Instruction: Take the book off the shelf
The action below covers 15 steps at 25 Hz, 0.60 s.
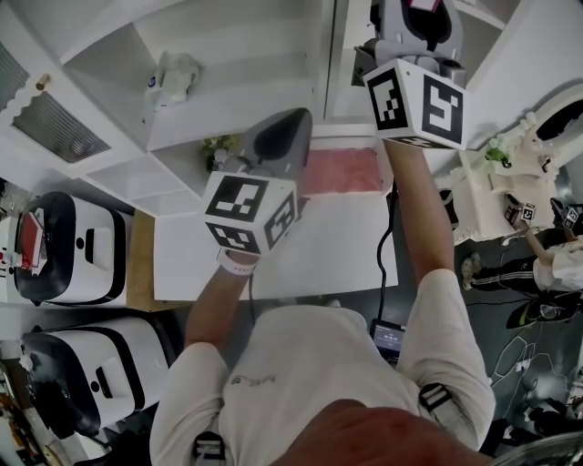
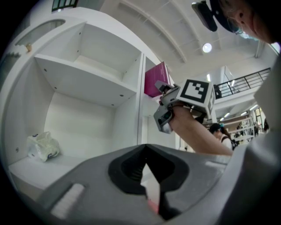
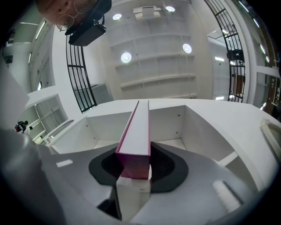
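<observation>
A magenta book with white page edges (image 3: 137, 132) stands upright in an upper compartment of the white shelf (image 3: 193, 118). My right gripper (image 3: 134, 169) is shut on the book's near end. In the left gripper view the same book (image 2: 154, 79) shows past the shelf's divider with the right gripper (image 2: 166, 105) on it. In the head view the right gripper (image 1: 412, 32) reaches into the shelf at the top, and only a sliver of the book (image 1: 424, 4) shows. My left gripper (image 1: 278, 136) hangs lower, in front of the shelf, shut and holding nothing.
A crumpled white bag (image 2: 41, 146) lies in the shelf's left compartment. A white table (image 1: 328, 246) with a pink patch (image 1: 342, 171) stands below the shelf. Two white machines (image 1: 73, 246) sit at the left. A person (image 1: 547, 264) is on the floor at the right.
</observation>
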Tool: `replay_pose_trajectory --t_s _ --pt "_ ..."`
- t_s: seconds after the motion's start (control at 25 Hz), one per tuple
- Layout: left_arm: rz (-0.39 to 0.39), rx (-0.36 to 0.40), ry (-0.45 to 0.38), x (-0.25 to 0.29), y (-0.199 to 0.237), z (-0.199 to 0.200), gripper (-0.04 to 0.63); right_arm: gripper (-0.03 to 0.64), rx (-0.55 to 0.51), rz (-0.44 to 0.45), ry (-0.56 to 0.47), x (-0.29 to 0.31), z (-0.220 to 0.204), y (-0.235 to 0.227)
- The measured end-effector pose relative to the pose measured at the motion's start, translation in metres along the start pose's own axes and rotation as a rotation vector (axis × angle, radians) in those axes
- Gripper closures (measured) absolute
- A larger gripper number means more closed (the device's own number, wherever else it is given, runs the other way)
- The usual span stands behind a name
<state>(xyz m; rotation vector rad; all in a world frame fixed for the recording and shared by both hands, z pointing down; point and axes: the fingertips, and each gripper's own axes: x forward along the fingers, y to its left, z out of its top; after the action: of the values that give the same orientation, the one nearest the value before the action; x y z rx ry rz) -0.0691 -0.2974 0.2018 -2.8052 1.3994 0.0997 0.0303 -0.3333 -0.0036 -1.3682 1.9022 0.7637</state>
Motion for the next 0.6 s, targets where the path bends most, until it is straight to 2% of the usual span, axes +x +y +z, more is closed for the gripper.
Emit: replay_pose_trajectory --t_s 0.6 --pt "-0.035 -0.002 -0.009 -0.007 -0.040 0.003 0.594 0.483 0.009 0.014 0.000 -0.029 0.041 -0.008"
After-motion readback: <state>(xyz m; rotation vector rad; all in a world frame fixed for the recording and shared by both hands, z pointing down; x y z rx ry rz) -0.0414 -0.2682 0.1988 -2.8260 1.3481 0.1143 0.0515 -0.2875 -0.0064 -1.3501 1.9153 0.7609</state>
